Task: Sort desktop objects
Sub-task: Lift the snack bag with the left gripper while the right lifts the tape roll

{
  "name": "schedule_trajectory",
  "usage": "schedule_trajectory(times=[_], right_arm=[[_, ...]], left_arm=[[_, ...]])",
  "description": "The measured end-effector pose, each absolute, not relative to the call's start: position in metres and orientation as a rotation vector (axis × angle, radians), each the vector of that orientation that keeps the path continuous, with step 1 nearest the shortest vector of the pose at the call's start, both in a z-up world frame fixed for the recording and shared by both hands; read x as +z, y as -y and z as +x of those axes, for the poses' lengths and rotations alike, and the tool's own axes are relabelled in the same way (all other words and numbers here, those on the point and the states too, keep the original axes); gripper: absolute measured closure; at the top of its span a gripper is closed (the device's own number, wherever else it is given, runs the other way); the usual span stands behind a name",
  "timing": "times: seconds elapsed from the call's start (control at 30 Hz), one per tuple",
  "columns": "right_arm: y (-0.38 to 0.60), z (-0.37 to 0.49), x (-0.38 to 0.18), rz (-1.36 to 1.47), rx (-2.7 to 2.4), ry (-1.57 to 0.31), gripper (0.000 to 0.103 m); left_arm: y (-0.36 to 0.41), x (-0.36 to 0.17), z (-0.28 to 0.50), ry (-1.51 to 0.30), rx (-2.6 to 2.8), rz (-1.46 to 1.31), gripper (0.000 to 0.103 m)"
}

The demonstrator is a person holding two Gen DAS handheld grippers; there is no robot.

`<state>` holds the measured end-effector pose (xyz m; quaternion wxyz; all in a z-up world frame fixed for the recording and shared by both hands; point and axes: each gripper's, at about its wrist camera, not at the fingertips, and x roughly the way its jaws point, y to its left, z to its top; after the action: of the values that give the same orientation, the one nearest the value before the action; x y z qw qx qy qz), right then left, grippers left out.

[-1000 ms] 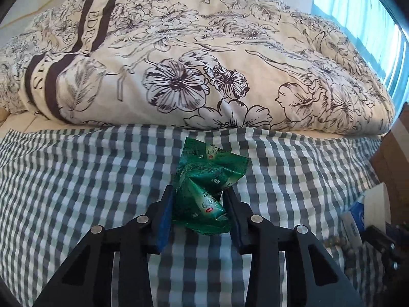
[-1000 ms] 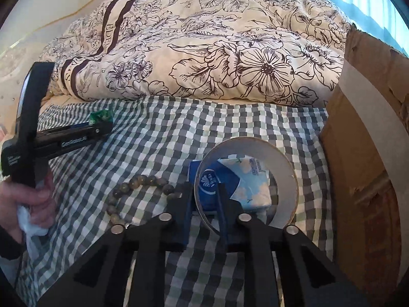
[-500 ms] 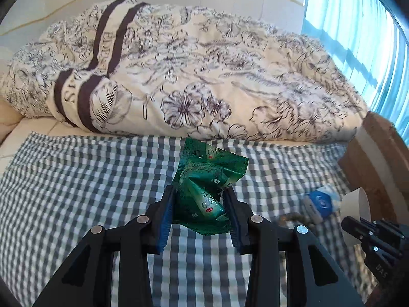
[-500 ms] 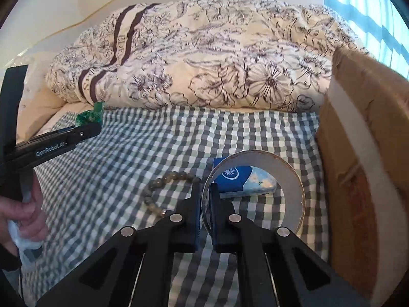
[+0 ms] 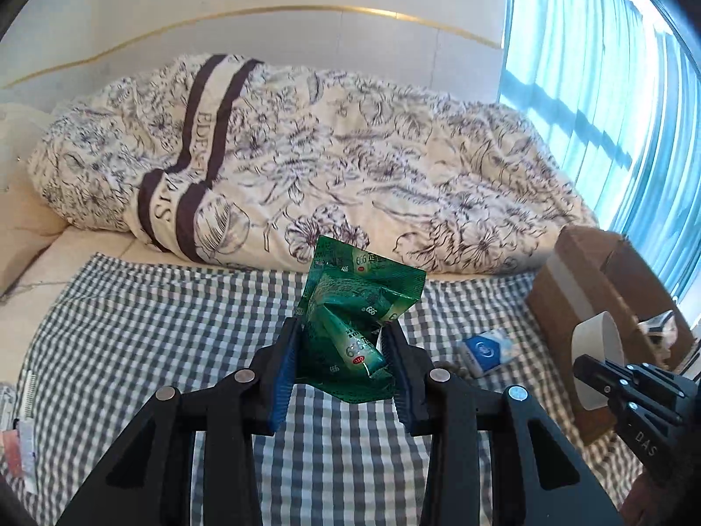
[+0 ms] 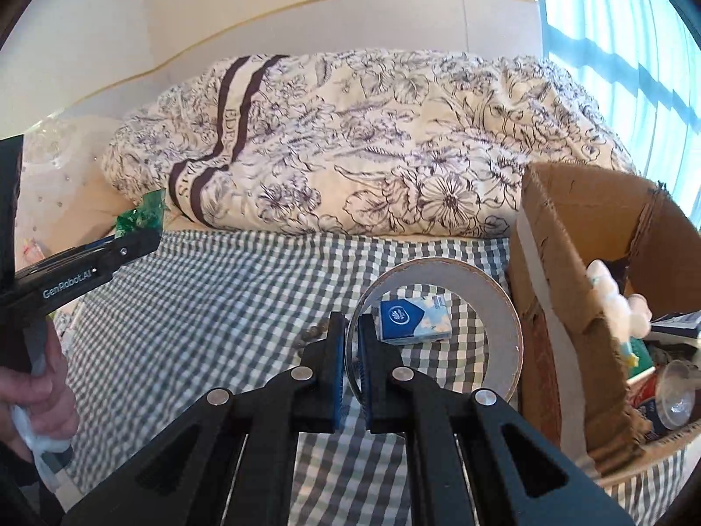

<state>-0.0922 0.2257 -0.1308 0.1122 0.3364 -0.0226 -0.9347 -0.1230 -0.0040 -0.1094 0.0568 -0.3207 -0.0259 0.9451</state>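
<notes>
My left gripper [image 5: 341,350] is shut on a crumpled green packet [image 5: 357,320], held above the checked cloth [image 5: 153,333]. My right gripper [image 6: 352,342] is shut on the wall of a tape roll [image 6: 495,307], lifted off the cloth beside the open cardboard box [image 6: 565,236]. Seen through the roll, a blue tissue pack [image 6: 414,320] lies on the cloth, with a bead bracelet [image 6: 313,333] partly hidden behind my finger. In the left wrist view the tape roll [image 5: 598,346] and right gripper [image 5: 589,366] are at the right edge, the tissue pack [image 5: 486,348] nearby.
A floral duvet [image 5: 328,166] lies heaped at the back of the bed. The cardboard box [image 5: 600,271] at the right holds several items, among them a plastic cup [image 6: 677,390]. A hand [image 6: 30,394] holds the left gripper's handle. Blue curtains [image 5: 613,87] hang at the right.
Both grippers have risen and drawn back from the cloth, each keeping its load. The right gripper closed tighter on the tape roll and carried it up toward the box.
</notes>
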Motion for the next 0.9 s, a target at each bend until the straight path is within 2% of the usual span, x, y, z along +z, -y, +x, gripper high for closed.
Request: schedule_trajectory(times=[0.9], right_arm=[[-0.219,0.058,-0.009,0.682,-2.819,0.031,0.097]], left_arm=[[0.009,0.014,0.043,0.087,2.952,-0.672,0.064]])
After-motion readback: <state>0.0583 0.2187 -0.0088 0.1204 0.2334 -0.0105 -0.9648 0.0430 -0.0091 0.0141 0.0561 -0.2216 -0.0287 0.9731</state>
